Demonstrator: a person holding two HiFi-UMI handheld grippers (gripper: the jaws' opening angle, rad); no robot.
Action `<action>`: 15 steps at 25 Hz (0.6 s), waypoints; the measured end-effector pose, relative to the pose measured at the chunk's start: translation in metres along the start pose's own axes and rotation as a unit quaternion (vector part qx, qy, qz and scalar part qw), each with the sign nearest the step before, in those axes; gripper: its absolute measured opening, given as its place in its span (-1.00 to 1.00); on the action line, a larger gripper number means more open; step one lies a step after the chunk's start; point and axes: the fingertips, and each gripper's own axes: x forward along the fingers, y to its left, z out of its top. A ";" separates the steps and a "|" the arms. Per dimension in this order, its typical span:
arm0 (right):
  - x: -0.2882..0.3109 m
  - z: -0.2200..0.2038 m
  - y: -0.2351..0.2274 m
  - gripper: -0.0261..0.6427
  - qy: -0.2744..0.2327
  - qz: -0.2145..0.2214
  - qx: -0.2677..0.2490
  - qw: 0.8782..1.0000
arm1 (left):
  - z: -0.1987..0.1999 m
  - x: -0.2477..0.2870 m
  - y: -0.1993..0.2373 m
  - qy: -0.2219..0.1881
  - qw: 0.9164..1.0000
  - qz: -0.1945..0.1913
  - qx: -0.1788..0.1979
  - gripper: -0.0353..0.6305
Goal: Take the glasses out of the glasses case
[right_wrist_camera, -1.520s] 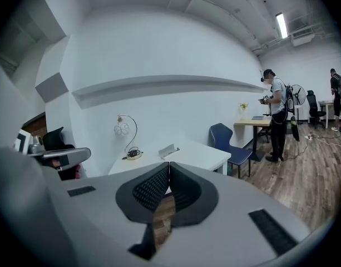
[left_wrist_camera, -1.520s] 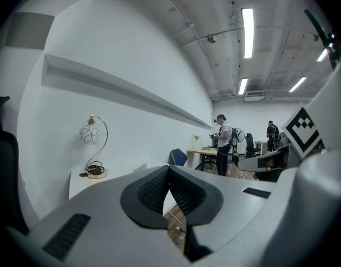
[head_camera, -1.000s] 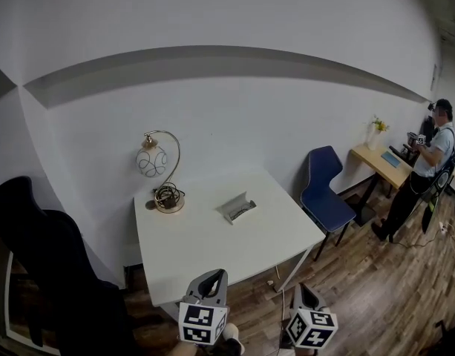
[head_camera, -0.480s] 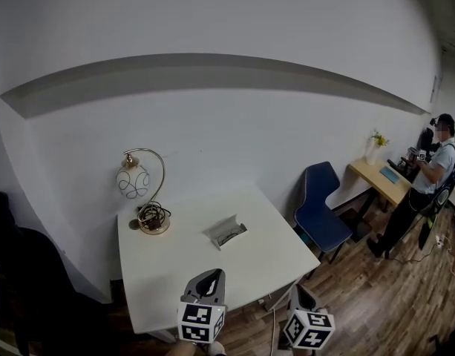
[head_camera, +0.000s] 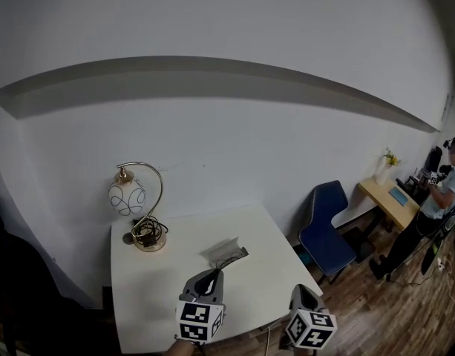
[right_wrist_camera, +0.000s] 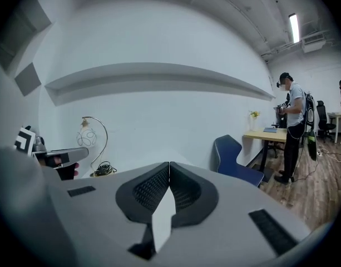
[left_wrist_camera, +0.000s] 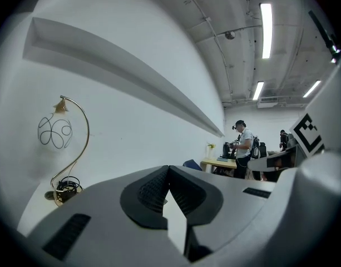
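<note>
The open glasses case [head_camera: 226, 252] lies near the middle of the white table [head_camera: 153, 295], pale, with dark glasses inside. My left gripper [head_camera: 212, 276] hovers over the table's near part, its tips just short of the case, jaws shut and empty. In the left gripper view the pads meet at the left gripper [left_wrist_camera: 169, 169] tip, and its body hides the case. My right gripper [head_camera: 299, 290] hangs beyond the table's near right corner, also shut with nothing in it. The right gripper view shows the right gripper [right_wrist_camera: 169, 165] with pads touching.
A brass lamp with a wire globe [head_camera: 130, 199] and a coiled cable stands at the table's far left. A blue chair [head_camera: 327, 225] stands right of the table. Further right are a wooden desk [head_camera: 391, 200] and a person [head_camera: 444, 199]. A white wall is behind the table.
Both grippers have moved forward towards the table. The table and case sit closer and more to the left in the head view, and the dark chair at the left has left the frame.
</note>
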 end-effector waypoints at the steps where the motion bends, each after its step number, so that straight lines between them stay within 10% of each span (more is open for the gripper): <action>1: 0.008 0.002 0.002 -0.83 0.001 0.004 -0.001 1.000 | 0.000 0.005 0.003 0.001 1.000 0.001 -0.001 -0.84; 15: 0.093 -0.006 0.026 -0.83 0.045 0.047 -0.030 0.997 | -0.026 0.032 0.053 0.036 0.998 0.047 -0.028 -0.84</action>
